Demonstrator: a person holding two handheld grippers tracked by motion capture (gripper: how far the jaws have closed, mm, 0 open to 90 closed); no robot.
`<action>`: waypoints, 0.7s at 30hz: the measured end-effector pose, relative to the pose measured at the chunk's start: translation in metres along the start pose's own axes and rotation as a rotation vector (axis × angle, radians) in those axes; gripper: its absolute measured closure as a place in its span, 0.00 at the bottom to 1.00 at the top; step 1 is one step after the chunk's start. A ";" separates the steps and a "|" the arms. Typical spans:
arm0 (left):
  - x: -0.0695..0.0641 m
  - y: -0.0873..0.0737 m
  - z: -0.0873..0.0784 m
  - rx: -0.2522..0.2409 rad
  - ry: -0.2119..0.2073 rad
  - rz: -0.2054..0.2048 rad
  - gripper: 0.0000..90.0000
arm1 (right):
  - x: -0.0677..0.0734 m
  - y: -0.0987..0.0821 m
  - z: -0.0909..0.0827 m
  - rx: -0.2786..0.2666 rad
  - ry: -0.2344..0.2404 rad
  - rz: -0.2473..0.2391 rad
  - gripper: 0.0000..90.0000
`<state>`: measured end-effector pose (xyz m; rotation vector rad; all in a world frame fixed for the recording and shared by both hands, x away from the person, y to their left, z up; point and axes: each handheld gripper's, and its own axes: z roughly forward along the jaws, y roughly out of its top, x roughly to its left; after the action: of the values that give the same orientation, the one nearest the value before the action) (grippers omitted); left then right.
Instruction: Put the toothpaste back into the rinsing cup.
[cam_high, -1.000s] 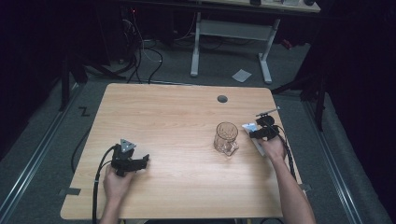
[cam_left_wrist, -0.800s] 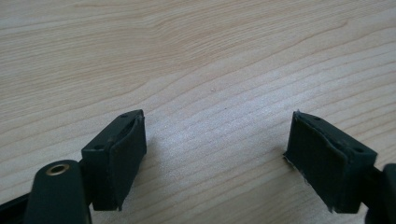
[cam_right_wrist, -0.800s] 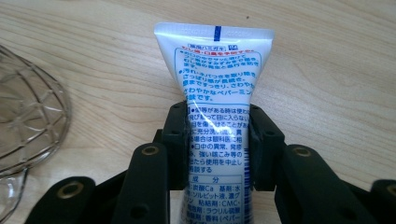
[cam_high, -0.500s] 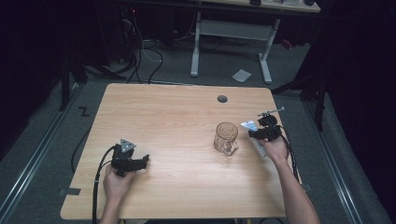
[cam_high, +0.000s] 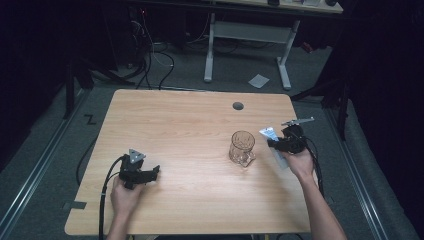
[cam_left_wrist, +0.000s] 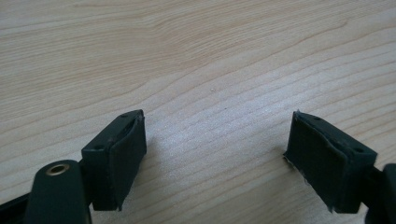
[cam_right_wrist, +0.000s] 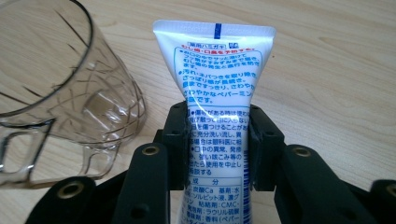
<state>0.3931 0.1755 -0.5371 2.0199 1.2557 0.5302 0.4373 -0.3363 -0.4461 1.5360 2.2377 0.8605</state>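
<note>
My right gripper (cam_right_wrist: 218, 135) is shut on a white toothpaste tube (cam_right_wrist: 215, 88) with blue print; the tube's crimped flat end points away from me and toward the mug. In the high view the right gripper (cam_high: 275, 142) holds the tube (cam_high: 269, 134) just above the table, right of a clear glass mug (cam_high: 242, 148) that stands upright. The mug (cam_right_wrist: 60, 93) fills the left of the right gripper view, its handle toward me. My left gripper (cam_high: 150, 173) rests at the table's front left, open, with bare wood between its pads (cam_left_wrist: 123, 158).
The wooden table (cam_high: 180, 125) has a round cable hole (cam_high: 238, 106) near its far edge. A white desk frame (cam_high: 247, 35) and loose cables stand on the floor beyond. A scrap of paper (cam_high: 258, 80) lies on the floor behind the table.
My right gripper has lifted with the tube and drifted slightly to the right, away from the mug. The left gripper and the mug have stayed put.
</note>
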 end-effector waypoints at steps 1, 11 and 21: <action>0.000 0.000 0.000 0.000 0.000 0.000 0.23 | 0.000 0.000 0.000 0.000 0.000 0.000 0.73; 0.000 0.000 0.000 0.000 0.000 0.000 0.22 | 0.009 -0.002 -0.023 -0.077 0.034 -0.021 0.73; 0.000 0.000 0.000 0.000 0.000 -0.001 0.23 | 0.023 -0.003 -0.040 -0.145 0.090 -0.043 0.73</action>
<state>0.3930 0.1754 -0.5371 2.0196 1.2562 0.5296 0.4041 -0.3289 -0.4146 1.4048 2.2065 1.0736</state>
